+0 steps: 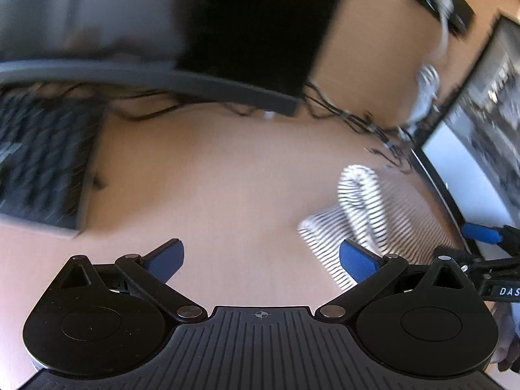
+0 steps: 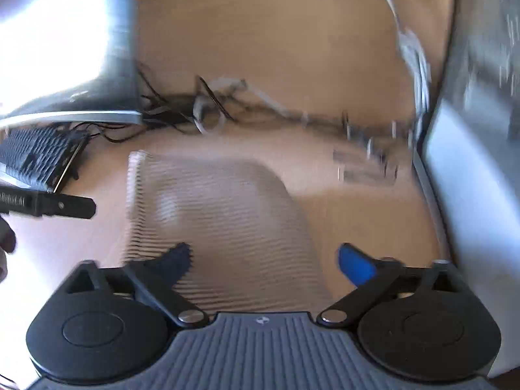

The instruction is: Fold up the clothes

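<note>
Left gripper (image 1: 261, 261): fingers spread wide, blue pads (image 1: 165, 260) apart, nothing between them. It hangs over bare tabletop (image 1: 211, 169), light wood tone.

Right gripper (image 2: 263, 261): fingers also spread wide, nothing pinched. One pad shows blue; the other is dark and blurred. It hangs directly over the striped garment (image 2: 221, 208), the cloth filling the gap between the fingers from this view. Contact with the cloth cannot be told; the frame is motion-blurred.

Striped garment (image 1: 373, 214): black-and-white fine stripes, lying on the tabletop in a partly folded heap, with one rounded fold edge raised on its left side. In the left wrist view it sits off to the right of the left gripper, its near edge passing behind the right-hand pad. The tip of the right gripper (image 1: 481, 232) shows at the garment's right side.

Left of the garment, toward the tabletop's left edge: a dark keyboard (image 2: 39, 156). The end of the left gripper (image 2: 65, 206) pokes in just before it.

Farther back: a tangle of dark and pale cables (image 2: 201, 110) runs along the back of the tabletop. A monitor (image 1: 477, 136) stands at the right side, its lower edge close behind the garment. Another screen's base (image 1: 146, 78) sits at the back left, above the keyboard (image 1: 42, 159).
</note>
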Demonstrator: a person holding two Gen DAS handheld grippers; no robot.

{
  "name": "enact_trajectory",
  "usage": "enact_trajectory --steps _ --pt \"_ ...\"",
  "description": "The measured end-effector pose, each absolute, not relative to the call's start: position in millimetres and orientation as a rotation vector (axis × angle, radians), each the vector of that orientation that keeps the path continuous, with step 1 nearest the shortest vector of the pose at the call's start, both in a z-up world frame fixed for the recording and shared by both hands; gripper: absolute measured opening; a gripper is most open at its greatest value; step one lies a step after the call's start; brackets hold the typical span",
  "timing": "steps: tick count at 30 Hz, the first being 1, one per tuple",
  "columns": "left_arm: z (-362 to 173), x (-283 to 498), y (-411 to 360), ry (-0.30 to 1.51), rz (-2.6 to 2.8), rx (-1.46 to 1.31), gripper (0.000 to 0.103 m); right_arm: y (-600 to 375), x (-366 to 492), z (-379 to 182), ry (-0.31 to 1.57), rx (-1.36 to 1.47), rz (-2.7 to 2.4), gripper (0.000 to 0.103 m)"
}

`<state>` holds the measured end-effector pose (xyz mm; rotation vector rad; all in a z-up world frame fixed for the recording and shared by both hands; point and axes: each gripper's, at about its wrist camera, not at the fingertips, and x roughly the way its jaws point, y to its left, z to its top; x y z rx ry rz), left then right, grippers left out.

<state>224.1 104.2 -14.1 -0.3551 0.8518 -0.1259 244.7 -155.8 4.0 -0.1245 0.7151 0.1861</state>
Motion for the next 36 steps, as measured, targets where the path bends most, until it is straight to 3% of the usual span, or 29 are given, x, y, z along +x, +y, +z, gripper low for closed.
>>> enact_trajectory --steps 1,3,7,15,24,30,36 --pt "-13 218 111 0.845 -0.106 -0.371 0.103 -147 239 8 0.698 -0.149 0.207 0.072" --pt "-16 207 120 0.85 -0.079 -0.403 0.103 -129 227 16 0.664 -0.197 0.248 0.06" --pt "-22 196 124 0.871 -0.078 -0.433 0.103 -97 217 -8 0.769 -0.277 0.312 0.052" --pt "25 222 74 0.764 -0.291 -0.373 0.103 -96 190 -25 0.791 -0.349 0.32 0.054" --pt "11 255 4 0.84 -0.359 -0.239 0.103 -110 165 -19 0.734 -0.323 0.305 0.055" --pt "7 248 1 0.84 -0.326 -0.209 0.103 -96 163 -9 0.664 -0.409 0.309 0.058" --pt "8 232 40 0.82 -0.2 -0.311 0.103 -77 164 -15 0.659 -0.48 0.335 0.069"
